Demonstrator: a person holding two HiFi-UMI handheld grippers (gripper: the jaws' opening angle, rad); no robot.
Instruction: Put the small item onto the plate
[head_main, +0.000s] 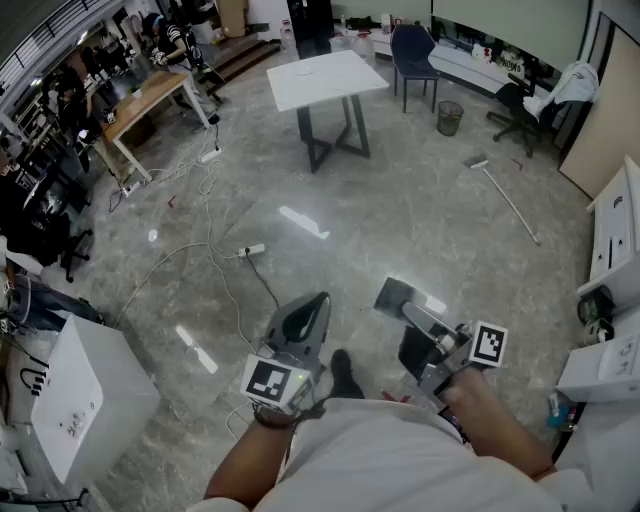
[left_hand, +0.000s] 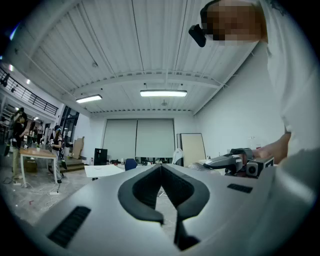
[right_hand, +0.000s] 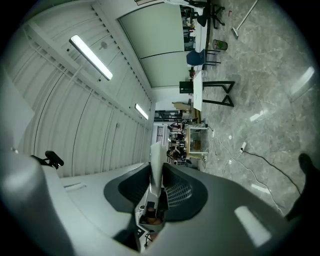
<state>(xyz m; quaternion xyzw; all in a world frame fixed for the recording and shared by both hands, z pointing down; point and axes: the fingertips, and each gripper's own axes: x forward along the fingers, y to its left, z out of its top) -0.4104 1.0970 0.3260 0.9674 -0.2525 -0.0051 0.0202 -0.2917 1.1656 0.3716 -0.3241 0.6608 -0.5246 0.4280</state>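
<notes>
Two: left tongs (left_hand: 161, 176) closed, right tongs (head_main: 399, 297) pinching one pale strip (right_hand: 155, 156).

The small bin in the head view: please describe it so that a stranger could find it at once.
Start at the white table with dark legs standing alone on the grey floor. Right of it is a dark blue chair, and the bin stands on the floor just right of that chair. It is the only low, round, open-topped container there.
</notes>
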